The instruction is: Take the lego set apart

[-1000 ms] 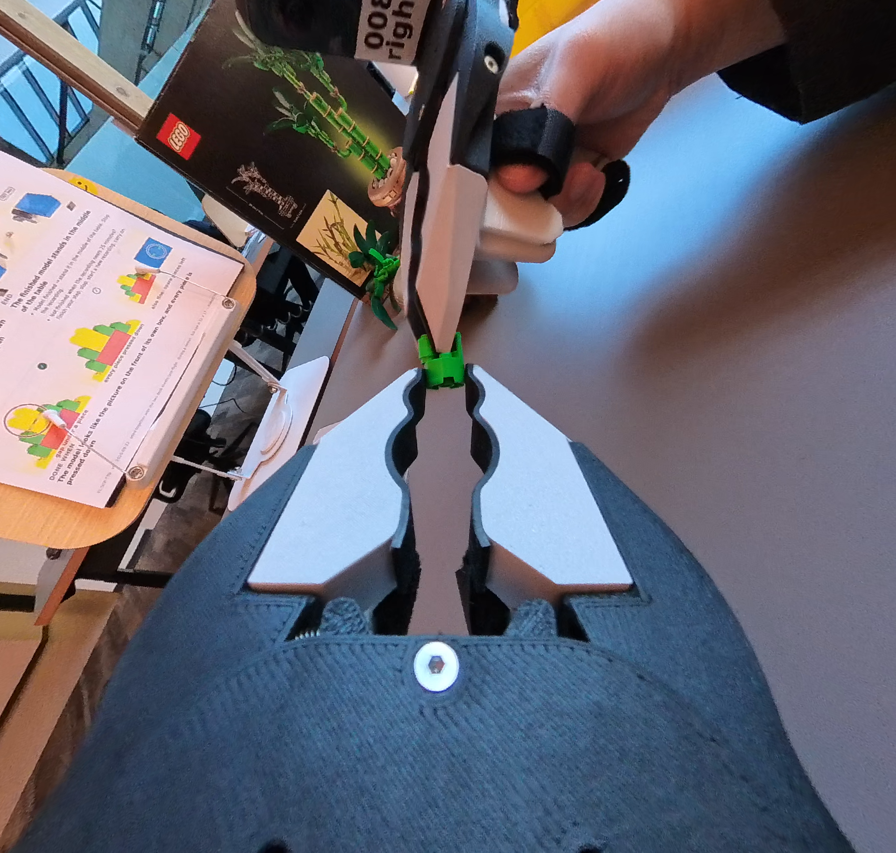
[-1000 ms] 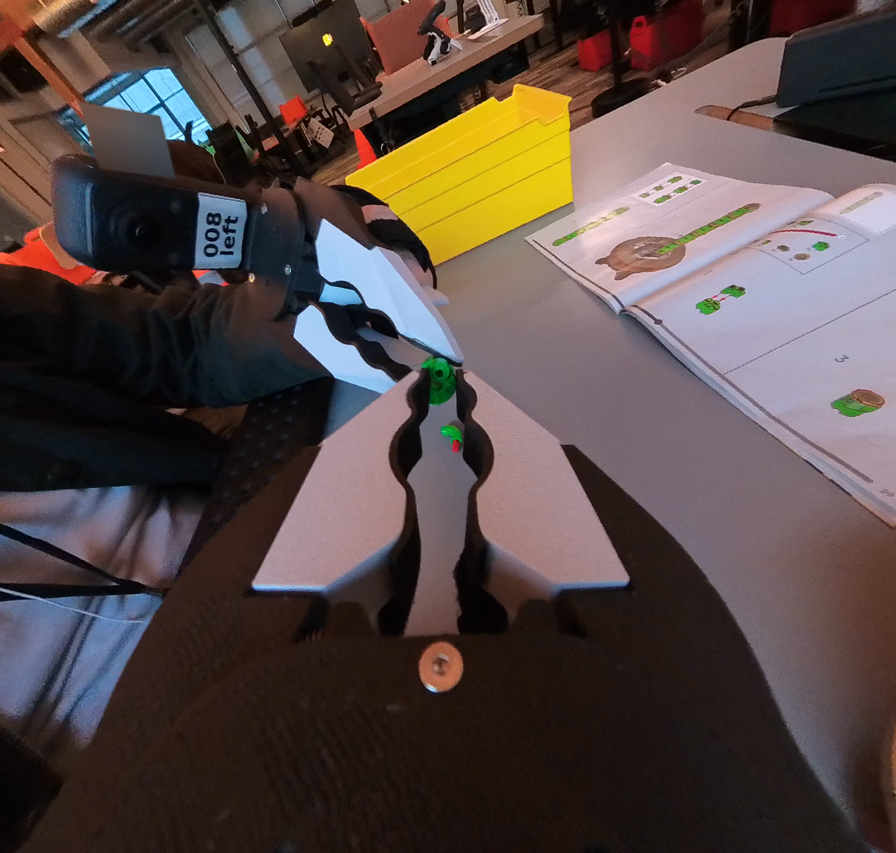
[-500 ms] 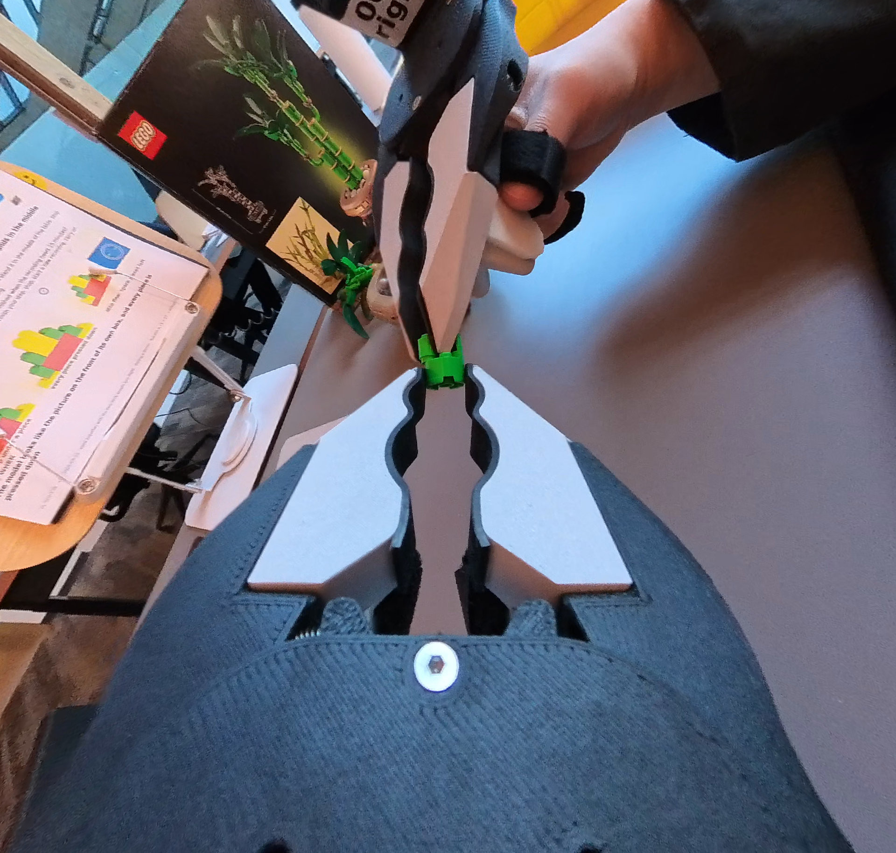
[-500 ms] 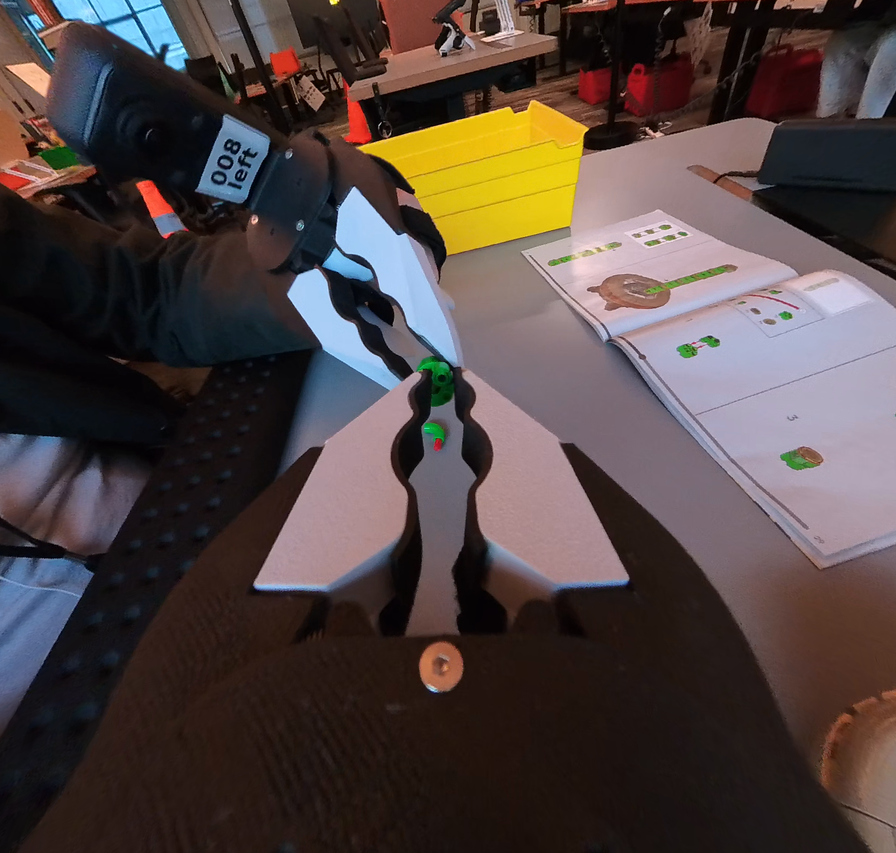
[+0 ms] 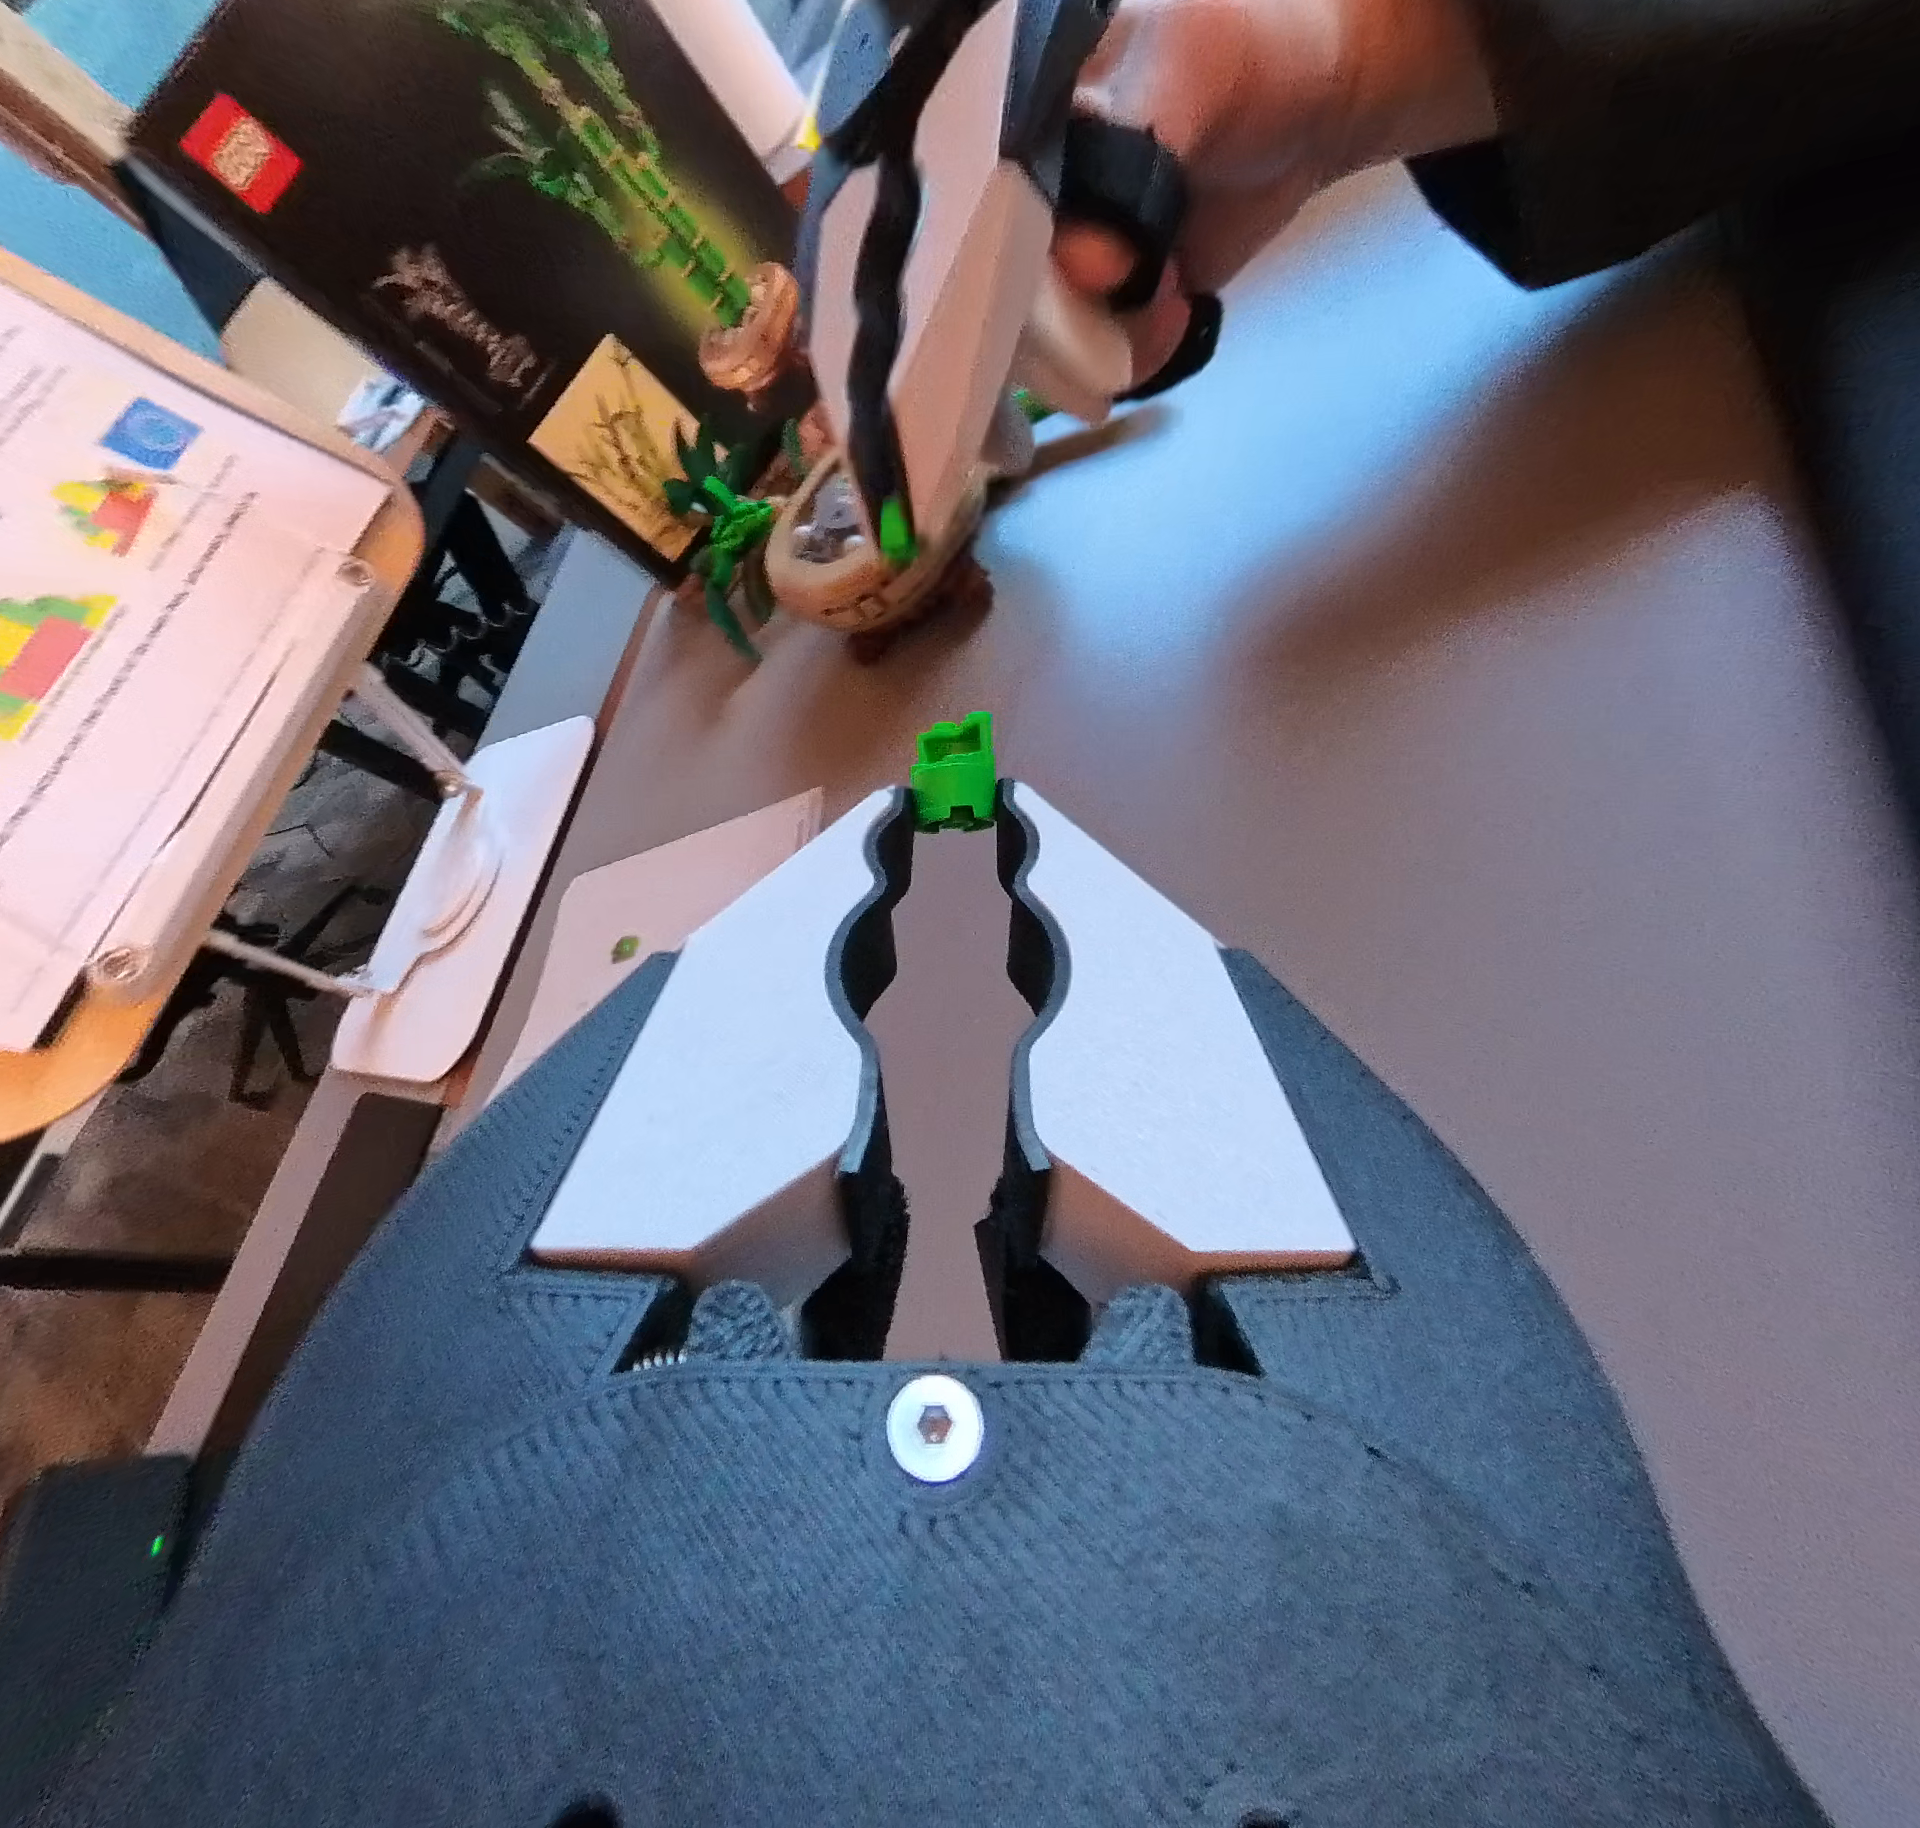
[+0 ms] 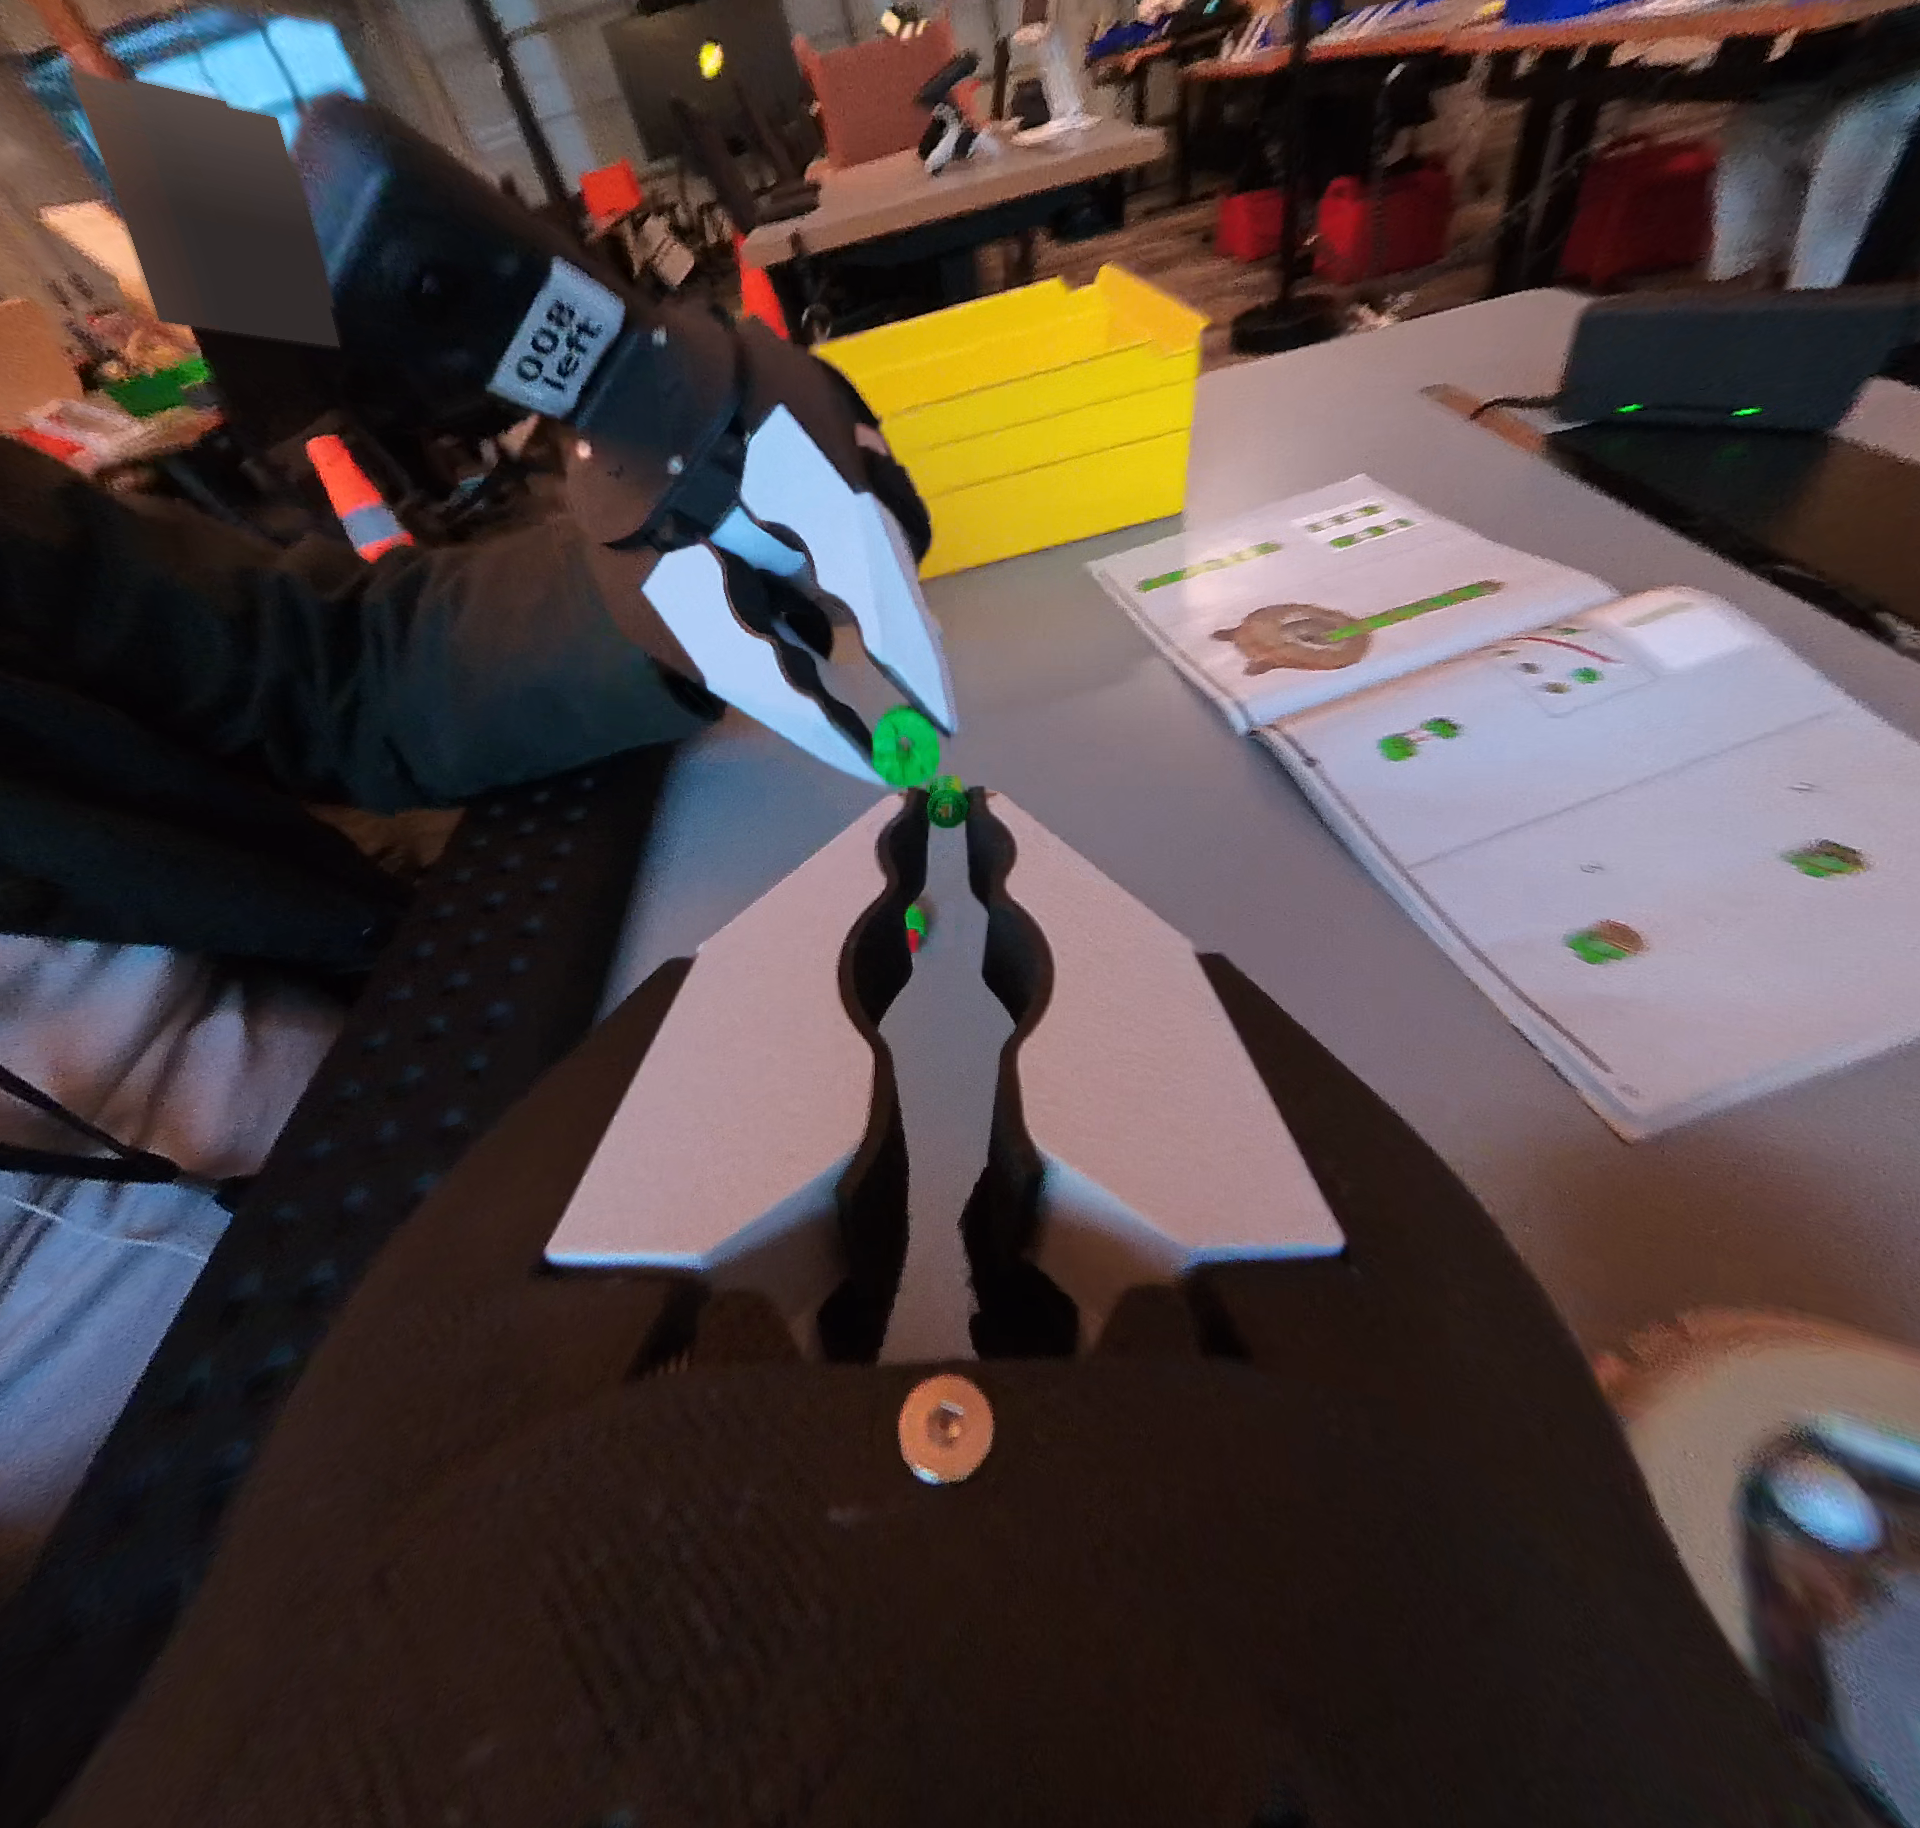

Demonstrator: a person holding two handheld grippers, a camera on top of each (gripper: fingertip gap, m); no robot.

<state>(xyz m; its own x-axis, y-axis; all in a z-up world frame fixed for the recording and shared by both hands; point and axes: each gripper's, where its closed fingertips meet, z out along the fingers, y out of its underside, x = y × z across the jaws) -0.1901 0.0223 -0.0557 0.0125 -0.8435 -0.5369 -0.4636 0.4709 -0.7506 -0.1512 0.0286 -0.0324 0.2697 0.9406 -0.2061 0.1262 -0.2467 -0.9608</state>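
My left gripper (image 5: 951, 810) is shut on a bright green lego segment (image 5: 951, 770) that sticks out past its tips, held above the table. My right gripper (image 6: 945, 814) is shut on a smaller green round piece (image 6: 945, 802). In the left wrist view the right gripper (image 5: 888, 526) hangs over the tan lego pot (image 5: 862, 573) with its green piece (image 5: 894, 529). In the right wrist view the left gripper (image 6: 906, 744) holds its green segment (image 6: 902, 739) just beyond my right tips, a small gap apart. Green leaf pieces (image 5: 727, 537) lie beside the pot.
The lego box (image 5: 468, 199) stands behind the pot. A picture sheet on a wooden stand (image 5: 156, 583) is at the left. An open instruction booklet (image 6: 1507, 739), a yellow bin (image 6: 1029, 428) and a black device (image 6: 1745, 365) are on the grey table. A small green-red piece (image 6: 914, 924) lies below. My hands' fingertips stand some 5 centimeters from each other.
The two grippers held one green stack together; now they have pulled apart, each keeping a green part. The right gripper has moved away toward the pot.
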